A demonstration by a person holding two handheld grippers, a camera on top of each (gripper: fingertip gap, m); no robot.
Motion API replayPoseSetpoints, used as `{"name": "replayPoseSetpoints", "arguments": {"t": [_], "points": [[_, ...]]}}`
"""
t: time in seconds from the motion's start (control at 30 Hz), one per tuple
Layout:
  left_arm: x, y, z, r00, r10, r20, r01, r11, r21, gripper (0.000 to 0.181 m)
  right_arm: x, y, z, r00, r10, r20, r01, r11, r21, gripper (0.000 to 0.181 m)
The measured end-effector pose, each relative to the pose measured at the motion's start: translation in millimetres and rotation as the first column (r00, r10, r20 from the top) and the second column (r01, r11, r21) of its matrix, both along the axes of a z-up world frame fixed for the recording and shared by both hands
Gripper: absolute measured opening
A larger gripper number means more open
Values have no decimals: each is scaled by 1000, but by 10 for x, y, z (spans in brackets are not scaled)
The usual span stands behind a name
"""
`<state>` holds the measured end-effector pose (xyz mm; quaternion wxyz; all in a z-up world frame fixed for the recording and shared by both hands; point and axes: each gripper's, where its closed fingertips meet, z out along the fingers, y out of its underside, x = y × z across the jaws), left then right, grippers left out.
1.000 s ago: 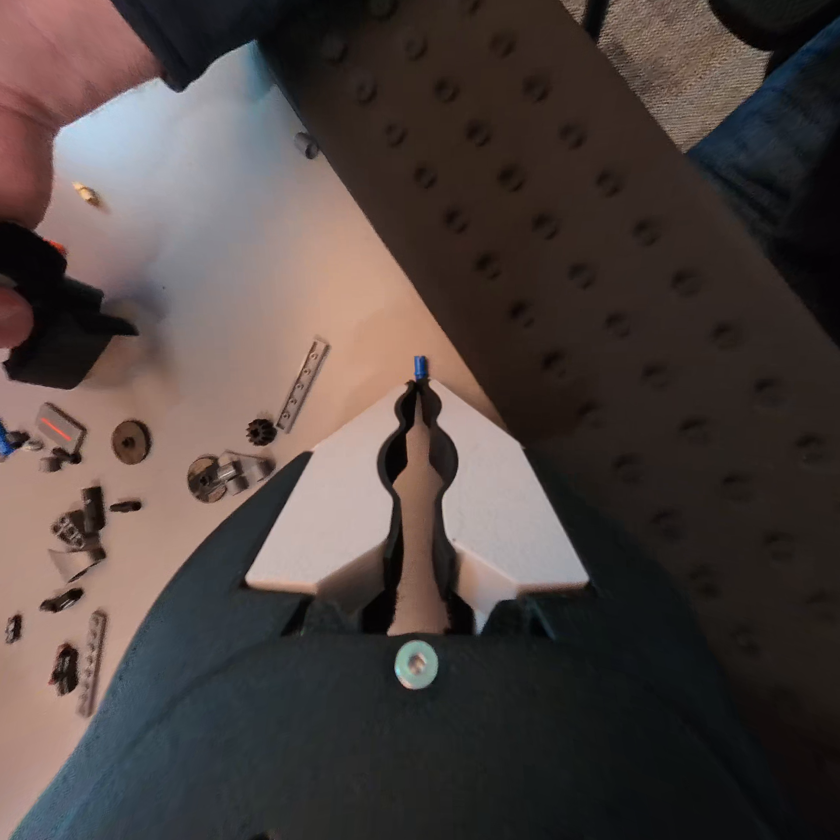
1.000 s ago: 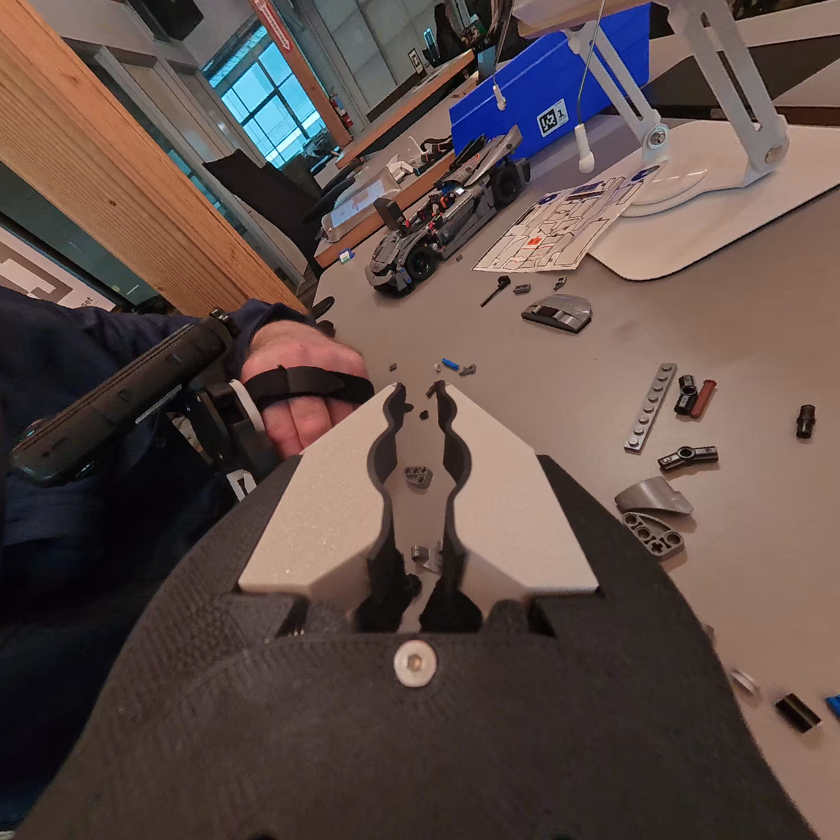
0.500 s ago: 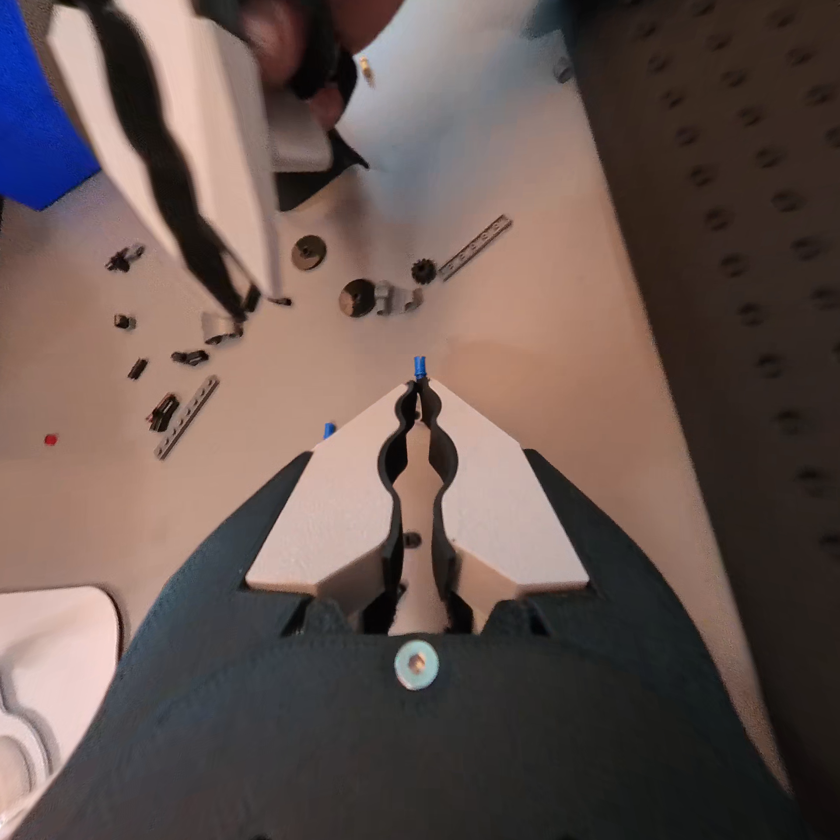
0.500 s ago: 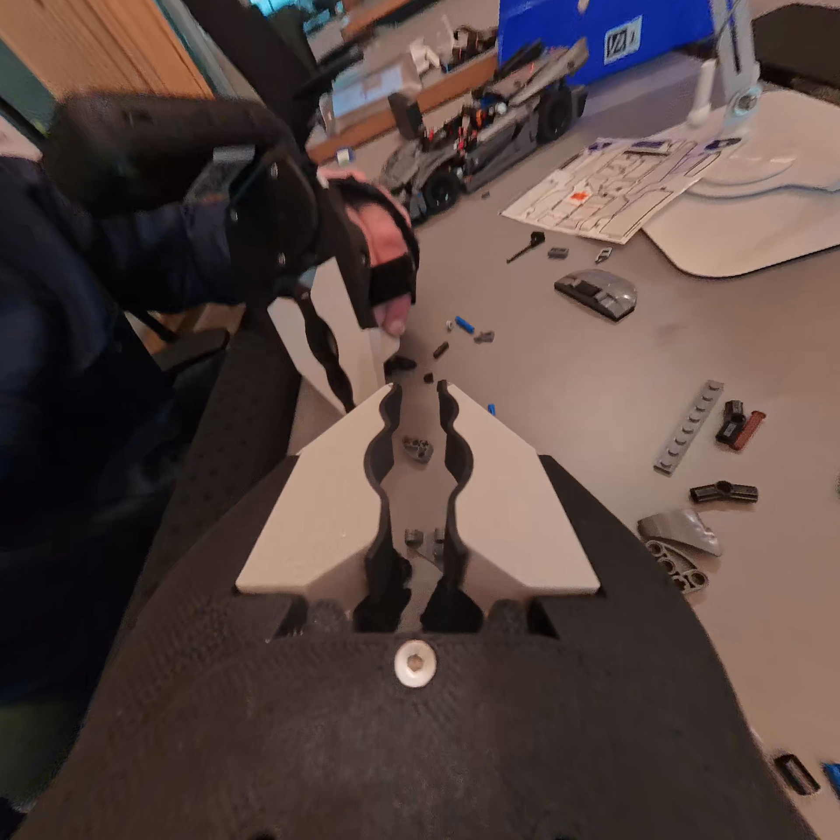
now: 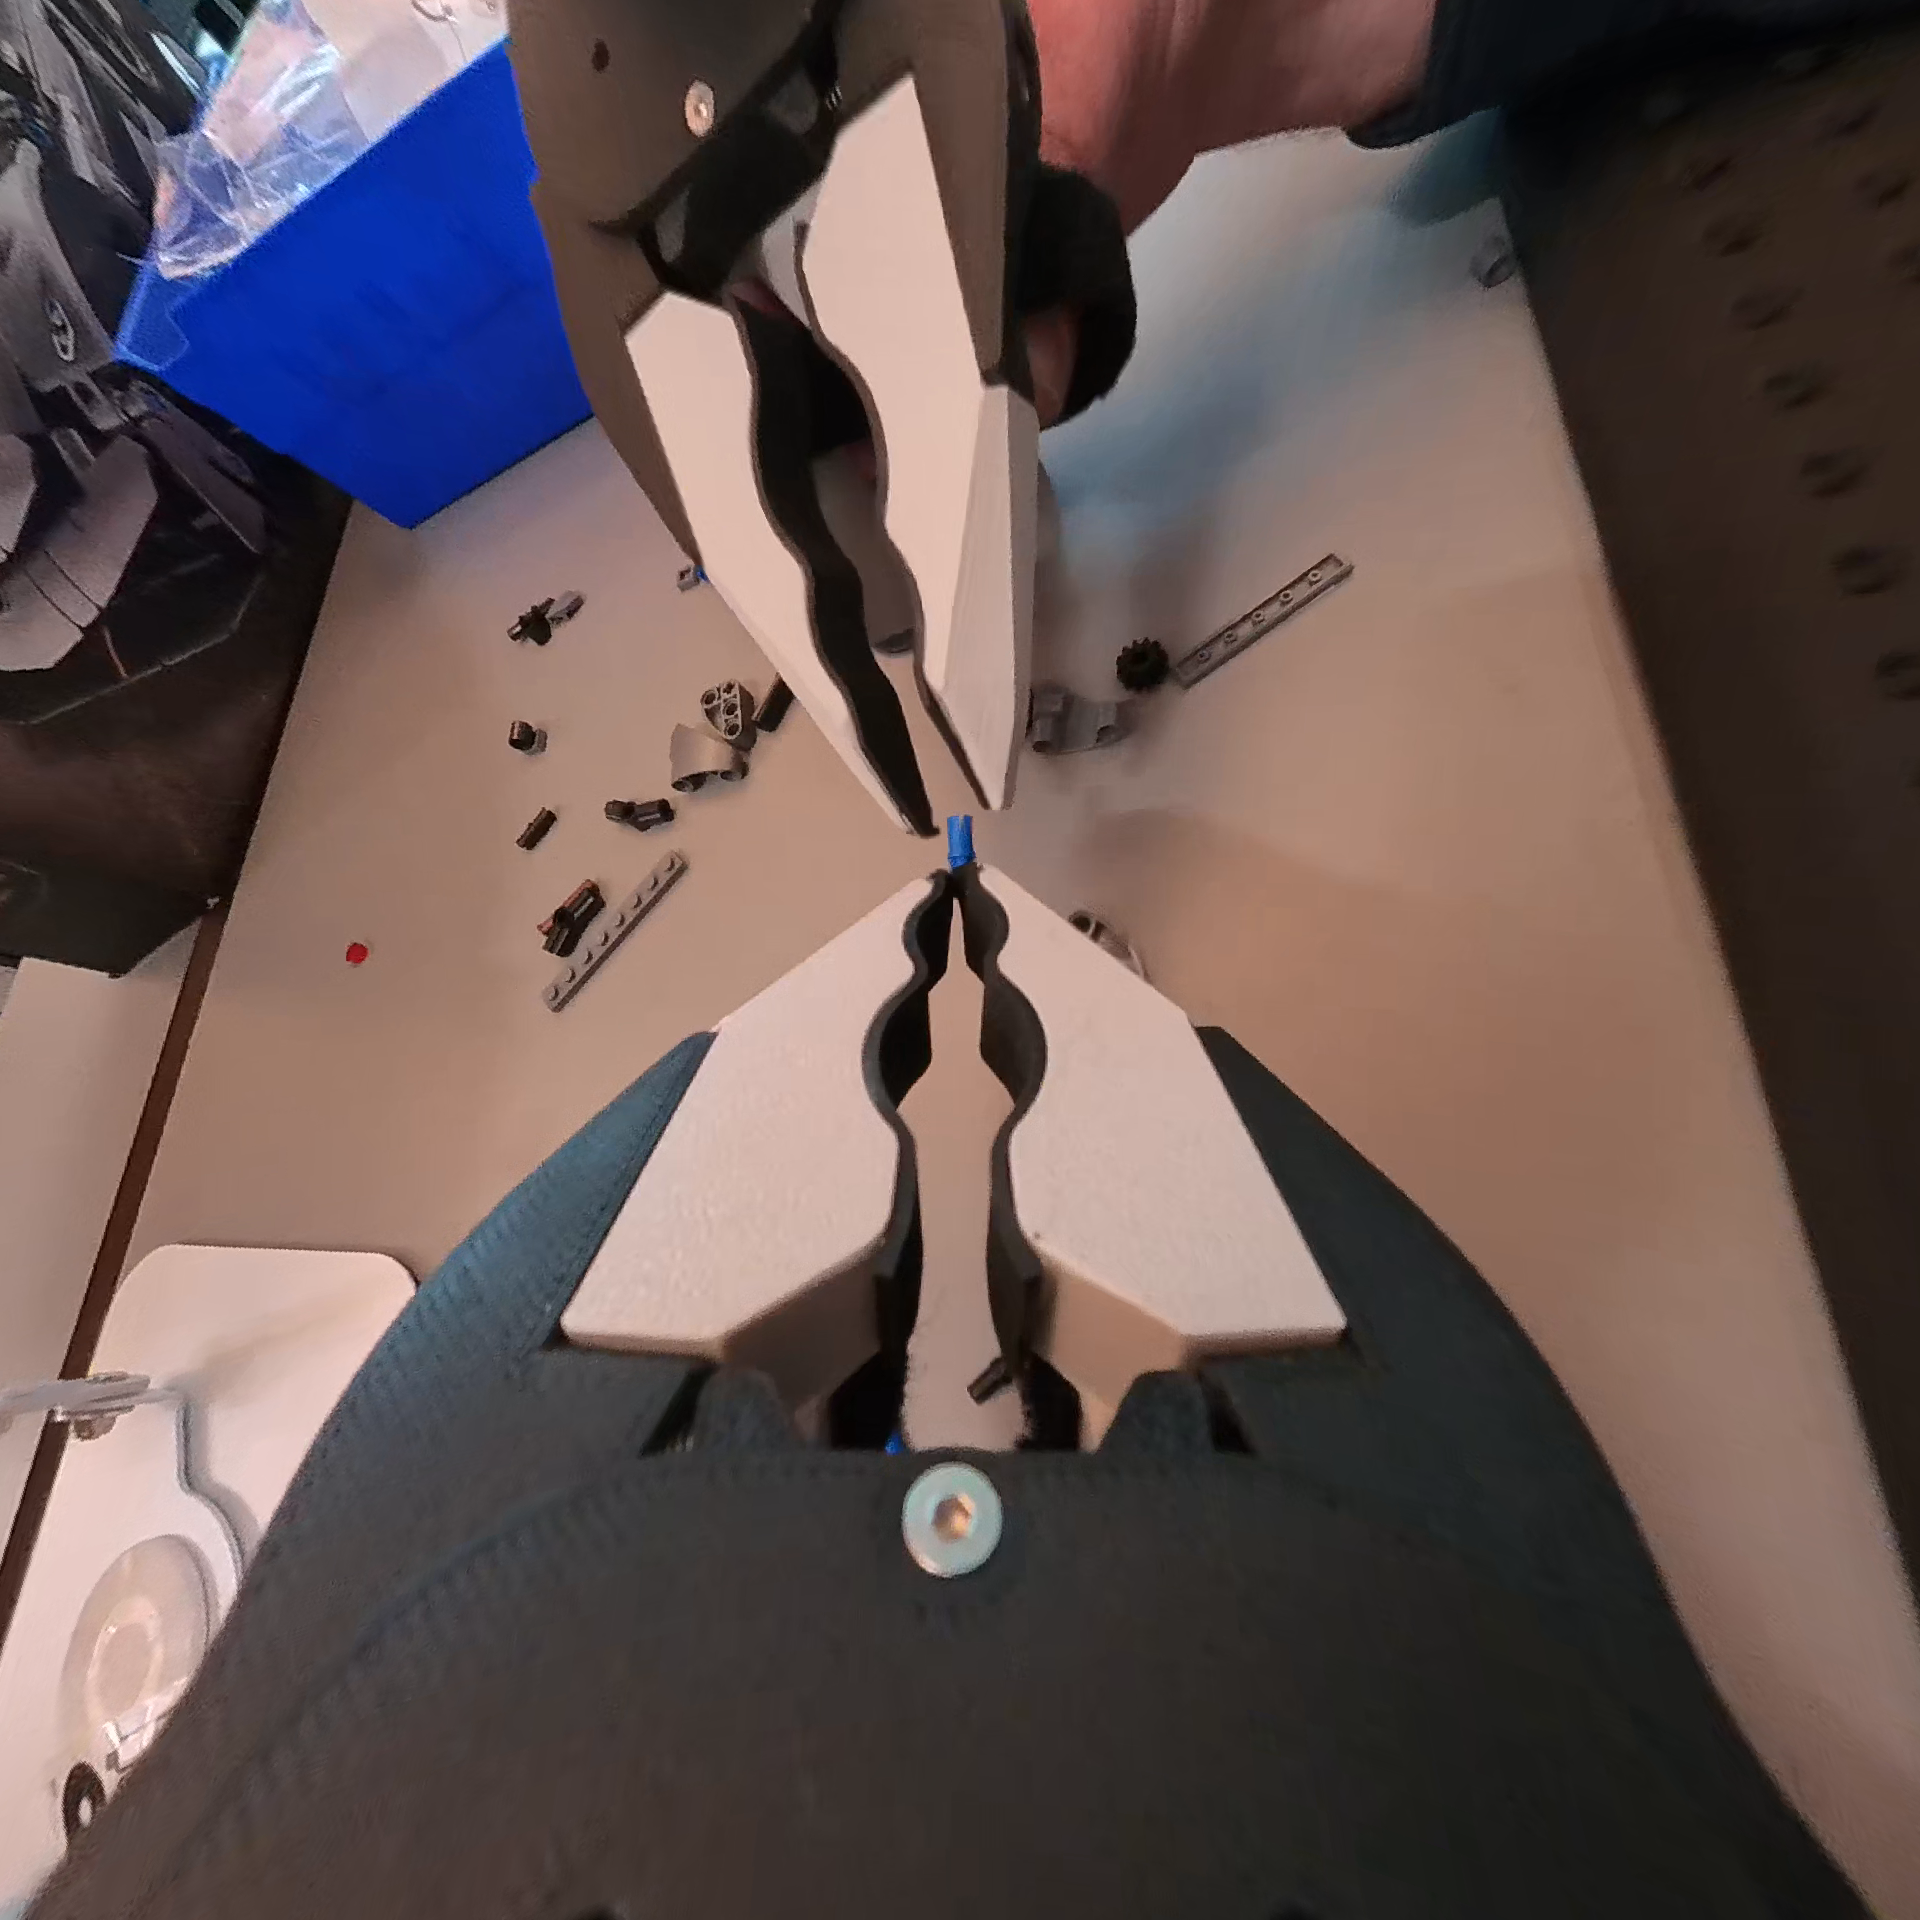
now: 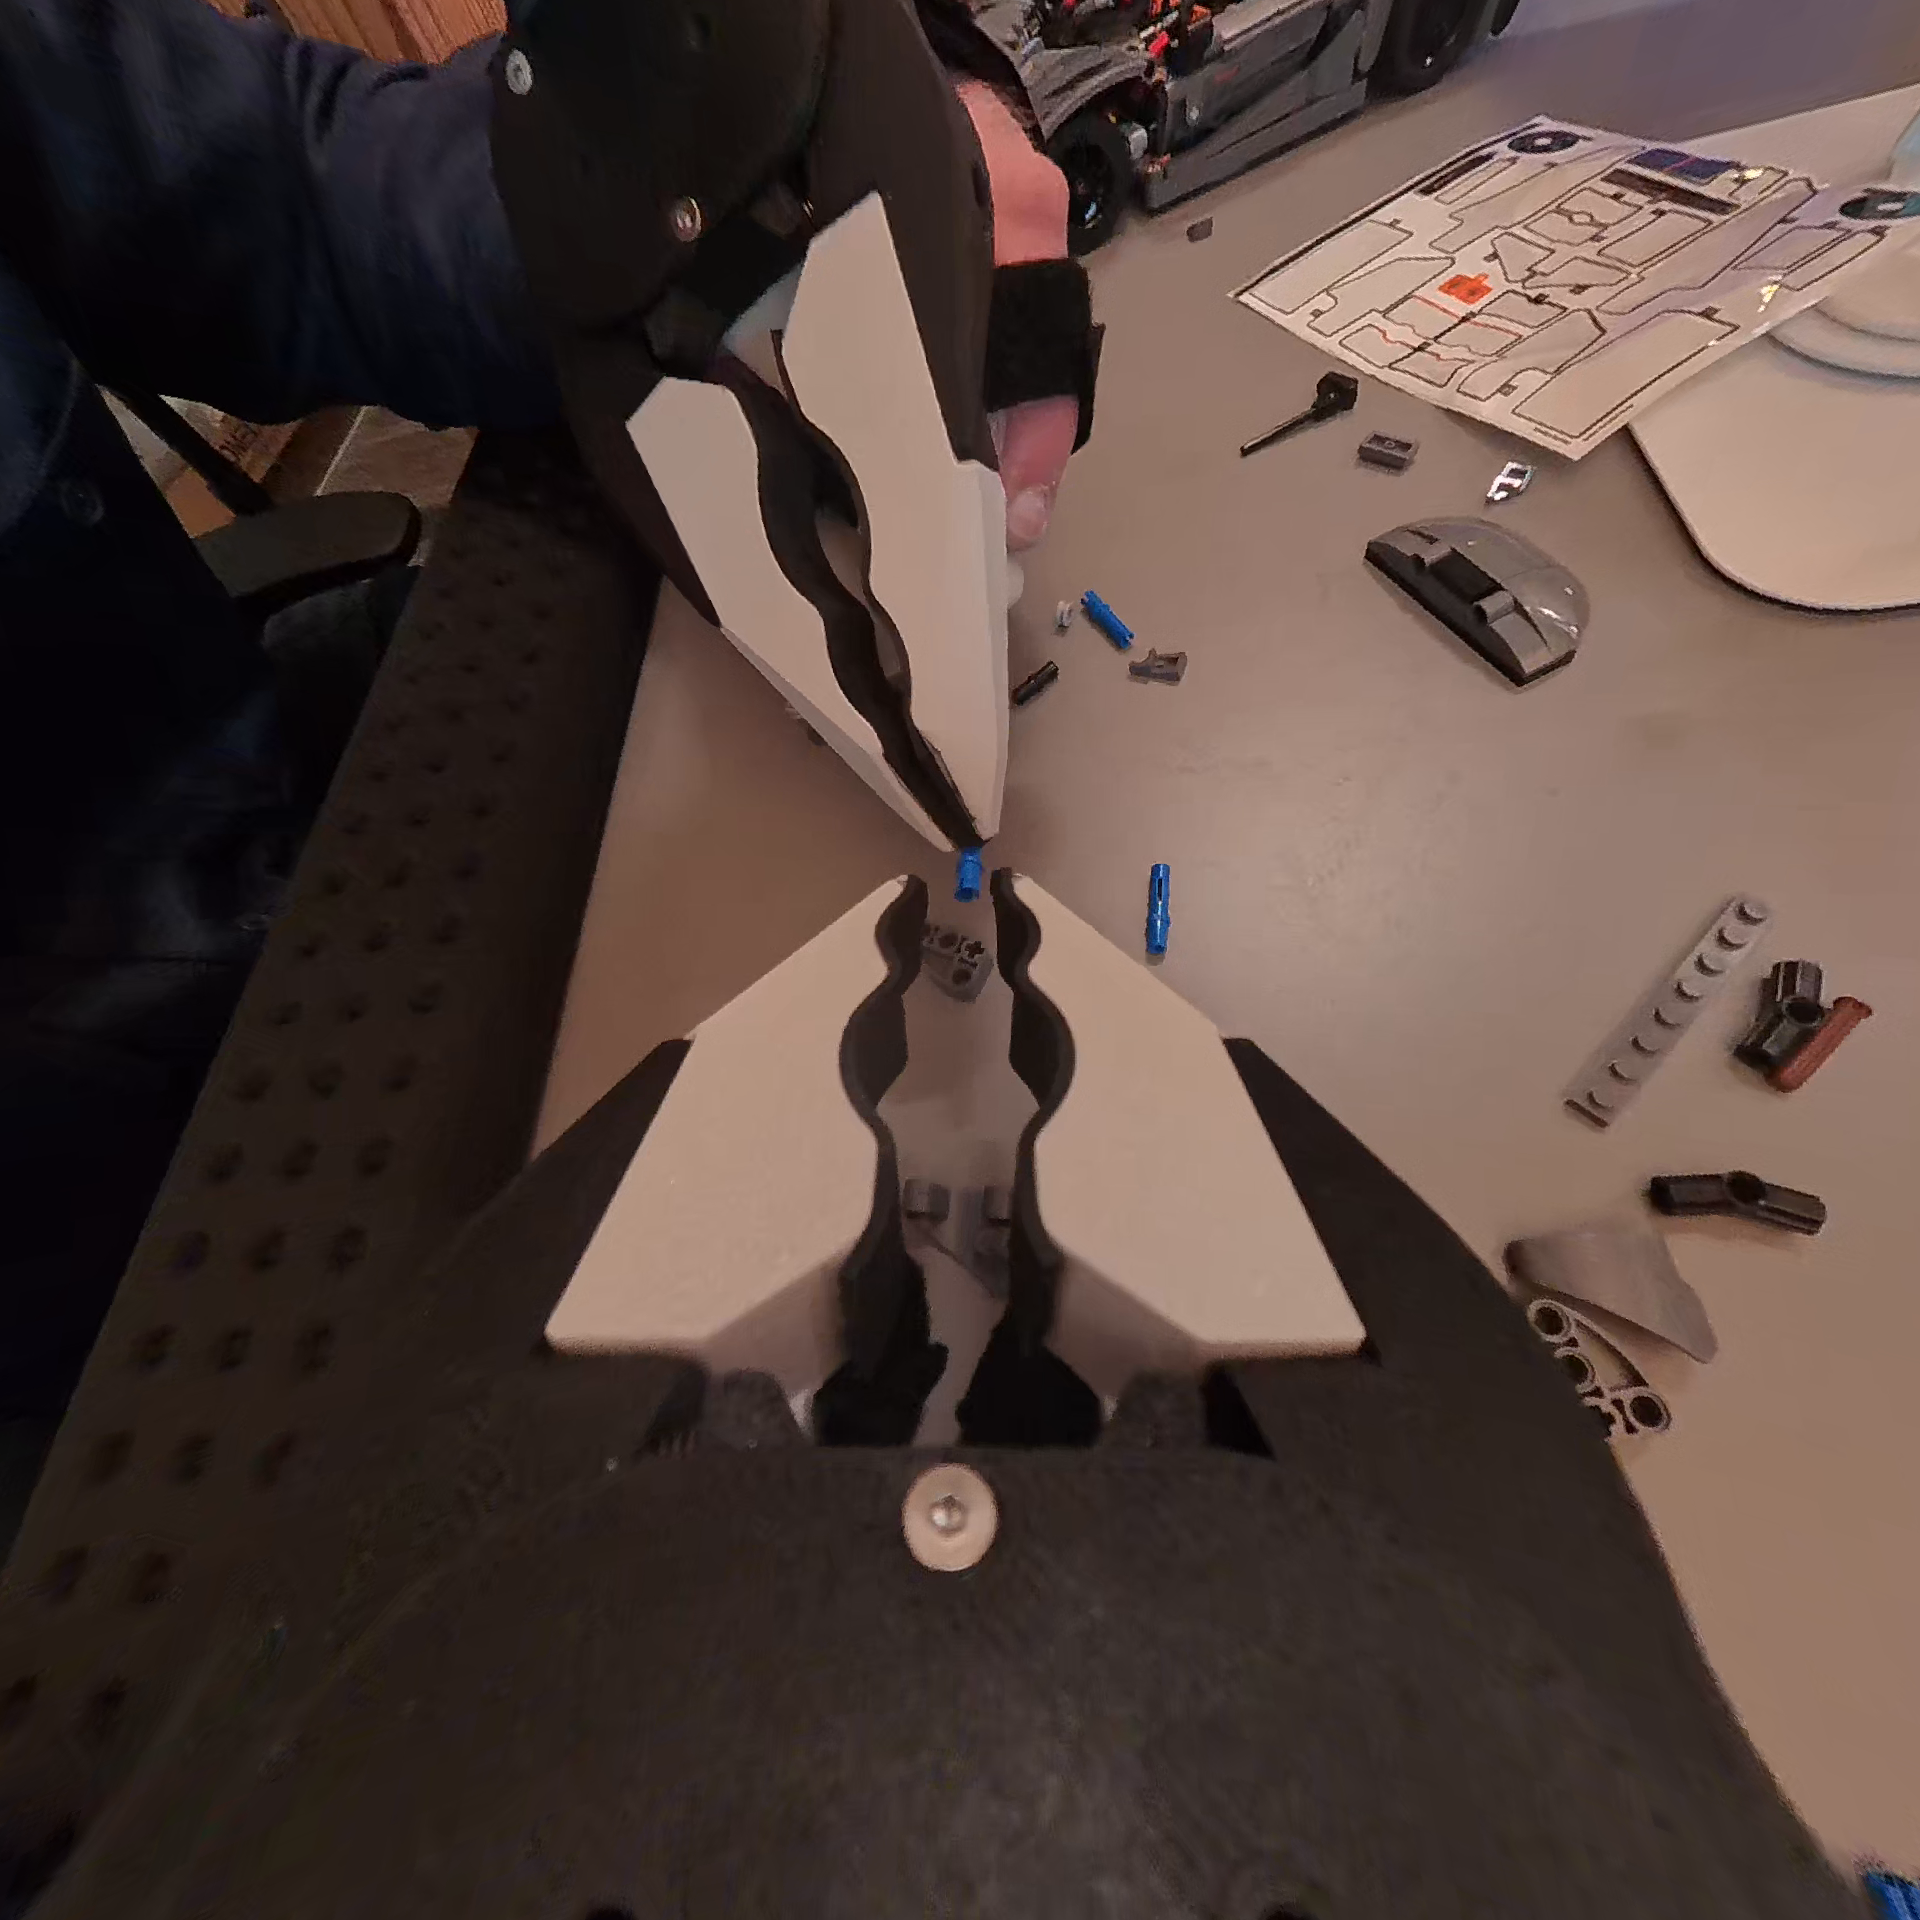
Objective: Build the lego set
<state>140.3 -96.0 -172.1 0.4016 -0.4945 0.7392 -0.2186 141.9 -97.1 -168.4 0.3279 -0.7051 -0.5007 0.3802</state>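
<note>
Black textured gripper bodies, pale grey wedge fingers (image 5: 1143, 1143) with wavy black pads, silver centre screw, dark navy sleeve (image 6: 260, 208)

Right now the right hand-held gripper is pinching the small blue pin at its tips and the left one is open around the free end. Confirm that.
Not right: the grippers are swapped. The left hand-held gripper is shut on the small blue pin, as the left wrist view shows. The right hand-held gripper is the open one, its tips either side of the pin's free end, as the right wrist view shows.

Blue pin (image 5: 958, 840) at tong tips. Fingers (image 6: 1132, 1153) white, wavy black pads. Gripper body (image 6: 935, 1714) black, textured. Second blue pin (image 6: 1156, 907) right of tips; grey studded plate (image 6: 1668, 1013) farther right.
</note>
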Motion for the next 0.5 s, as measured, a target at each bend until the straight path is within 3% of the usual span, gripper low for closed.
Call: {"name": "replayPoseSetpoints", "arguments": {"t": [0.3, 0.5], "points": [[16, 7, 30, 1000, 9, 28, -9, 1000, -15, 0, -25, 11, -25, 1000, -4, 12, 3, 1000, 11, 3], [-74, -25, -127, 997, 27, -70, -32, 997, -73, 7, 14, 27, -112, 996, -14, 92, 10, 999, 44, 3]]}}
